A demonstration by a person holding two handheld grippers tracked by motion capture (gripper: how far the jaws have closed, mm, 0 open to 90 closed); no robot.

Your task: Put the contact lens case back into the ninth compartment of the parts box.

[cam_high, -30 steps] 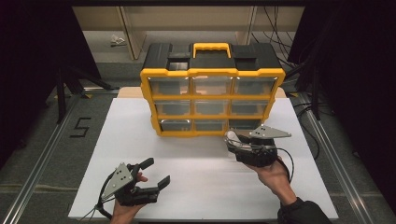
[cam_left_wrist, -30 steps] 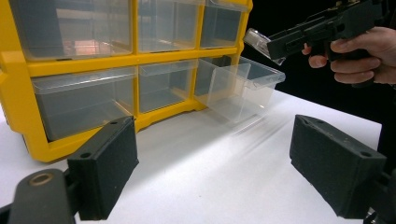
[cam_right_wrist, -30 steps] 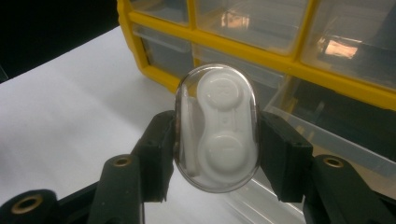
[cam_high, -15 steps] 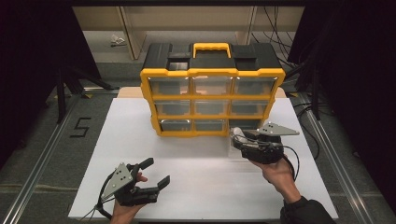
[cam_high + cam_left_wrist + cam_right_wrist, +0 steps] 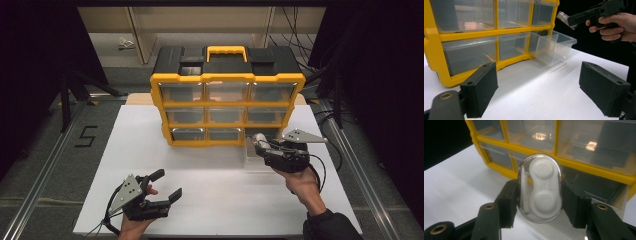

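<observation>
Nearest the person, well in front of the yellow organizer, the left gripper rests low over the white table, jaws spread wide and empty, likely parked out of the way. Closer to the organizer, the right gripper clamps a clear contact-lens case by its sides, held just above the pulled-out drawer at the organizer's bottom right, apparently ready to drop it in.

The right gripper, clamped on a clear contact-lens case, has shifted right and toward the pulled-out bottom-right drawer of the organizer.
</observation>
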